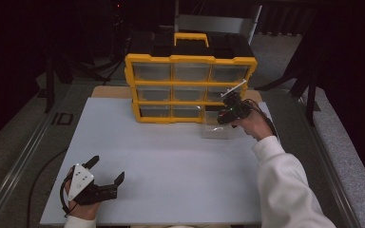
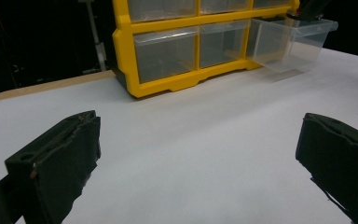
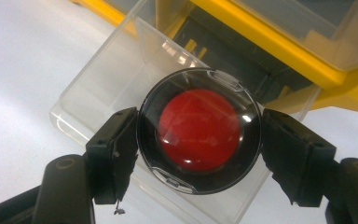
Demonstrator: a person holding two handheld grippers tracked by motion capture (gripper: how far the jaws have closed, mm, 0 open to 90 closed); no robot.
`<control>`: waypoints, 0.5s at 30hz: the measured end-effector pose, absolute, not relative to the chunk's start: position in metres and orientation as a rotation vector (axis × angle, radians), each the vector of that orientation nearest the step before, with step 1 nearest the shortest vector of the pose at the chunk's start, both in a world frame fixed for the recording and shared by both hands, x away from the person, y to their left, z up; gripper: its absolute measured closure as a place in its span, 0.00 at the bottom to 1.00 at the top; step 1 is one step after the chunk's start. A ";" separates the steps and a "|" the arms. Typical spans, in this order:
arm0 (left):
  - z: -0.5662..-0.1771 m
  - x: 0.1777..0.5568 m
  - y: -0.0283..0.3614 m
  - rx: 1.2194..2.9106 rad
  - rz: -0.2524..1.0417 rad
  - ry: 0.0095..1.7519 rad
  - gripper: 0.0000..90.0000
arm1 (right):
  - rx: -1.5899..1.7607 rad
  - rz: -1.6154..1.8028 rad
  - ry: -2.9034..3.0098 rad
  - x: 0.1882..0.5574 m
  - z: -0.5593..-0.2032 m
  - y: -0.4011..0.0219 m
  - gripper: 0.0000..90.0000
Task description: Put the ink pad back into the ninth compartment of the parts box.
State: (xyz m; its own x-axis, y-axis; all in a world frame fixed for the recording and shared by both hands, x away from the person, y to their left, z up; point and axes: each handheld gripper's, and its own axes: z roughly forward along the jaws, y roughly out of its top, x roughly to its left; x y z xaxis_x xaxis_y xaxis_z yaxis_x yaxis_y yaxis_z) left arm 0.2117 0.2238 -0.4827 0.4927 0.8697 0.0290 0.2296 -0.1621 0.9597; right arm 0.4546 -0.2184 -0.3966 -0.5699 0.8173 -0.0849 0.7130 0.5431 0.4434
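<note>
Round clear-lidded container [image 3: 200, 130] with a red disc inside sits clamped across its rim by the right gripper [image 3: 199, 154], above the pulled-out clear drawer [image 3: 121, 93] of the yellow organizer [image 1: 190, 88]. It looks light, rigid and probably slick, best held by the rim. The left gripper [image 1: 107, 171] rests open and empty on the table [image 1: 171, 166].

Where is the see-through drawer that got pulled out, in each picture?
High view: the clear drawer lies on the white table, right of centre, below the yellow cabinet.
Left gripper view: top right, sticking out of the cabinet's bottom row.
Right gripper view: centre left, under the round red-centred case.
Shared landmark: the yellow cabinet.
</note>
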 end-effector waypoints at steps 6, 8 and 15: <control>-0.483 0.212 0.224 1.671 0.749 0.950 0.00 | 1.297 0.532 2.455 0.455 -0.397 -0.219 0.14; -0.482 0.212 0.224 1.671 0.750 0.950 0.00 | 1.300 0.542 2.442 0.455 -0.395 -0.220 0.11; -0.482 0.211 0.224 1.672 0.751 0.951 0.00 | 1.274 0.567 2.421 0.450 -0.391 -0.225 0.10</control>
State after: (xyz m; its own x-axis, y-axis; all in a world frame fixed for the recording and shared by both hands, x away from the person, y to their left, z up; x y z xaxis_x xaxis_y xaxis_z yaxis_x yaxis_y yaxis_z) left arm 0.2115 0.2238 -0.4825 0.4927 0.8697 0.0285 0.2295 -0.1615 0.9598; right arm 0.4499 -0.2250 -0.3908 -0.5368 0.8358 -0.1155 0.6977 0.5166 0.4963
